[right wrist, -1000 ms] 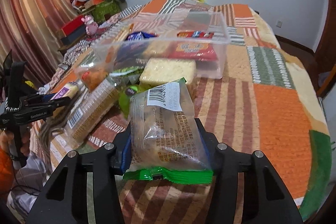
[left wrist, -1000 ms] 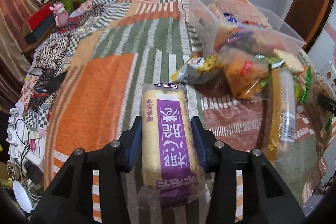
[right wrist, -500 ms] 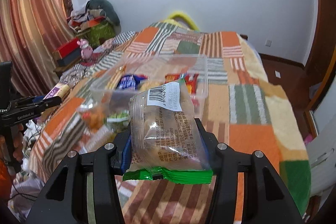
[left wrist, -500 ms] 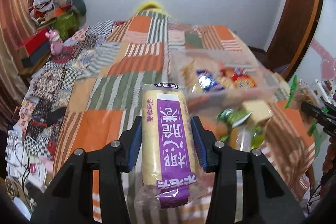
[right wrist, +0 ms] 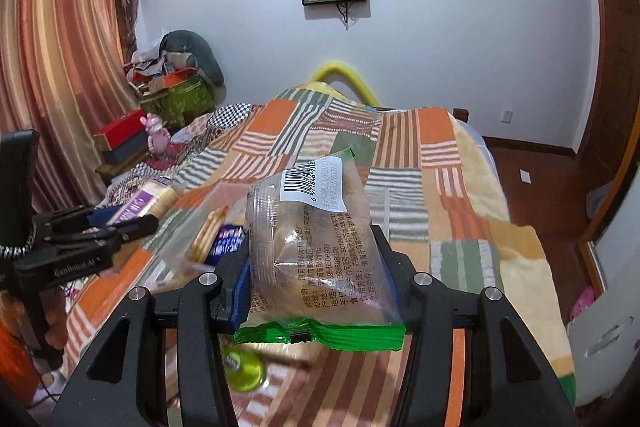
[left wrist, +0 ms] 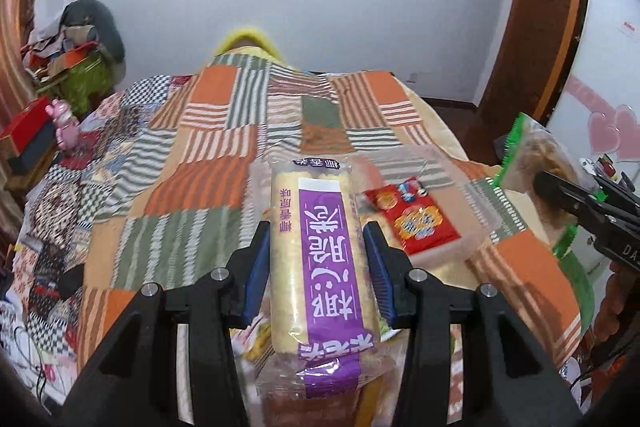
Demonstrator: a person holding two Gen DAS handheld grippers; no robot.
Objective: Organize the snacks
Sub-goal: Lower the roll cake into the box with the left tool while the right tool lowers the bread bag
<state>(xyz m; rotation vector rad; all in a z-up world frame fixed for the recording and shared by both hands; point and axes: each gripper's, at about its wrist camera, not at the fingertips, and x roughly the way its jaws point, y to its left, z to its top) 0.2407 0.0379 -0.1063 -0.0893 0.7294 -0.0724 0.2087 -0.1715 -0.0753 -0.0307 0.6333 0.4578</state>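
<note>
Patchwork bedding lies under both raised hands. Nearest, the left hand-held gripper (left wrist: pixel 318 259) clamps a purple wafer pack (left wrist: pixel 320 259); the right hand-held gripper (right wrist: pixel 314 267) pinches a green-edged pastry bag (right wrist: pixel 312 243). Beyond sits the clear bin (left wrist: pixel 472 227); lower each snack well inside before letting go.

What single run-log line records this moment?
left gripper: shut on purple-labelled cracker pack | right gripper: shut on green-edged snack bag | clear bin: ahead
</note>
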